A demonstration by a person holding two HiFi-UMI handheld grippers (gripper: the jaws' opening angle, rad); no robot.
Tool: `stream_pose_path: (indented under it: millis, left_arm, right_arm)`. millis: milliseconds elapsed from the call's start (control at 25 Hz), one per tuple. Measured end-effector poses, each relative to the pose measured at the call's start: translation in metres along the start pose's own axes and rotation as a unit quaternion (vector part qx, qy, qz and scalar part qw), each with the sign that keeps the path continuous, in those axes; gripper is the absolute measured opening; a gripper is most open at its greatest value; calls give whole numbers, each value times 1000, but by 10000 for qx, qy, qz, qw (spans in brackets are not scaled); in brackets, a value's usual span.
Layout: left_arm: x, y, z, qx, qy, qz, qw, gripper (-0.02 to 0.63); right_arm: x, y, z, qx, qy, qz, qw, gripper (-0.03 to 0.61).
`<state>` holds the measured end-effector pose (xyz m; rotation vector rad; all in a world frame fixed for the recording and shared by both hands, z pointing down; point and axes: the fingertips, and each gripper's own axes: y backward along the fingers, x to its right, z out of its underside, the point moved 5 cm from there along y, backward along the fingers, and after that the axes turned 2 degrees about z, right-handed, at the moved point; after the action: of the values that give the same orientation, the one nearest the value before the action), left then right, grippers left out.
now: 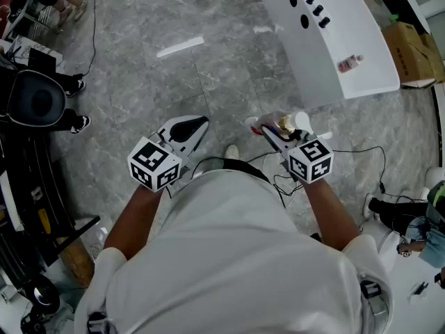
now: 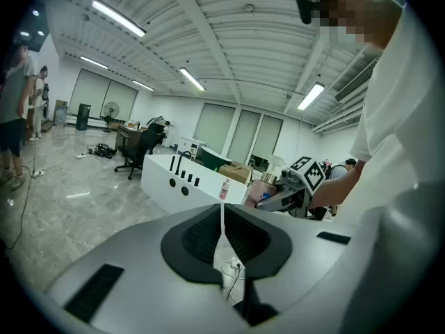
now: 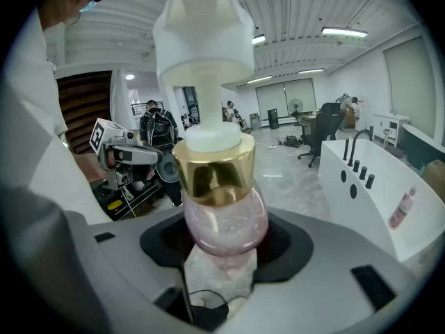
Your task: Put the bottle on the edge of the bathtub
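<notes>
A person in a white shirt, seen from above, stands on a grey marble floor with a gripper in each hand. The right gripper has its jaws clamped on the round body of a pump bottle (pink and glittery, with a gold collar and a white pump head), which points away from the gripper. The bottle is in the air above the floor, well short of the white bathtub ahead and to the right. The left gripper has its jaws pressed together with nothing between them. A small pink bottle sits on the bathtub's rim, near a cardboard box.
</notes>
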<state>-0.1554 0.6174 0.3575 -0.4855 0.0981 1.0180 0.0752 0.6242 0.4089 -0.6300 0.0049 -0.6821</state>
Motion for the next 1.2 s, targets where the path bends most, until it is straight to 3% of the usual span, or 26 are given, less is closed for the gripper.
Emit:
stream_pose_path:
  millis: [320,640,920,1200]
  left_arm:
    - [-21,-74,-48,166,-128,68,9998,28]
    - [-55,-129,-79,82,-289,563,9980,28]
    - [-148,-185,-117,91,-327,1077,9936,28]
    - [-262,-212,-191,4,-620,1450,9875,28]
  right_arm:
    - [78,-10,-35,29,216,154,9996,230]
    - [128,-35,-63,157,-196,455,9986,232]
    - [186,-91,-112,175,-483,959,9941,230]
    - [237,-164,-202,215,-591,1402,9881,229]
